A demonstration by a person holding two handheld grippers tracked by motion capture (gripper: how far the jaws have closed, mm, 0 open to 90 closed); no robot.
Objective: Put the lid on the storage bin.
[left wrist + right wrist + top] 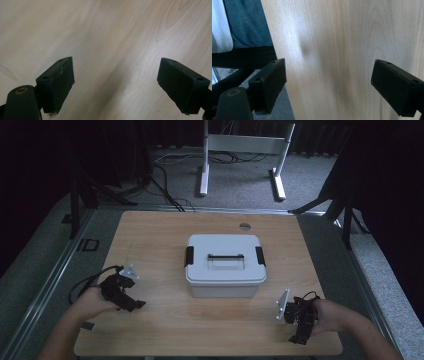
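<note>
Resting wide apart on the worktop (165, 320), left gripper (131, 304) and right gripper (299, 336) flank a rigid lidded box (224, 265), probably best lifted by its black handle (226, 256).

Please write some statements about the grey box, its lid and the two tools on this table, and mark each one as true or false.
1. The grey box stands near the middle of the wooden table. True.
2. The lid of the box is off and lies beside it. False: the lid sits on the box, with a black latch at each end.
3. The left tool is open and holds nothing. True.
4. The right tool is shut on the handle of the box. False: its jaws stand wide apart over bare wood near the table's edge, away from the box.
5. Each tool is held in a hand of the person. True.
</note>
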